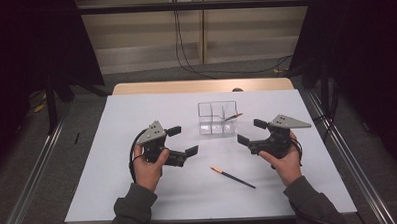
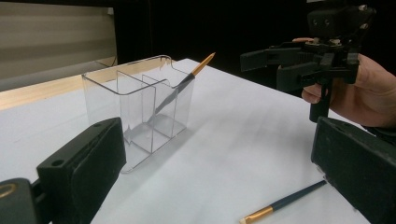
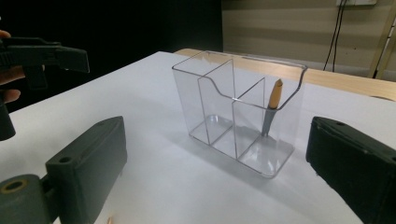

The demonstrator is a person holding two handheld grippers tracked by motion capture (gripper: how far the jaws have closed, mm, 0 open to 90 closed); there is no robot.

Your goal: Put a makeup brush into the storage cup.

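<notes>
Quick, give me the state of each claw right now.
Left claw: open, holding nothing.
Right claw: open, holding nothing; one brush lies on the table, another stands in the clear organizer.

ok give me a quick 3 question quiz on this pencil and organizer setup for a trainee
1. True or false: one pencil already leans inside the clear organizer.
2. Where does the other pencil lie? A in the organizer, B on the white table, C between jaws.
3. How do the jaws of the right gripper and left gripper stand?

Key: 1 true. 2 B. 3 open, both hold nothing.
</notes>
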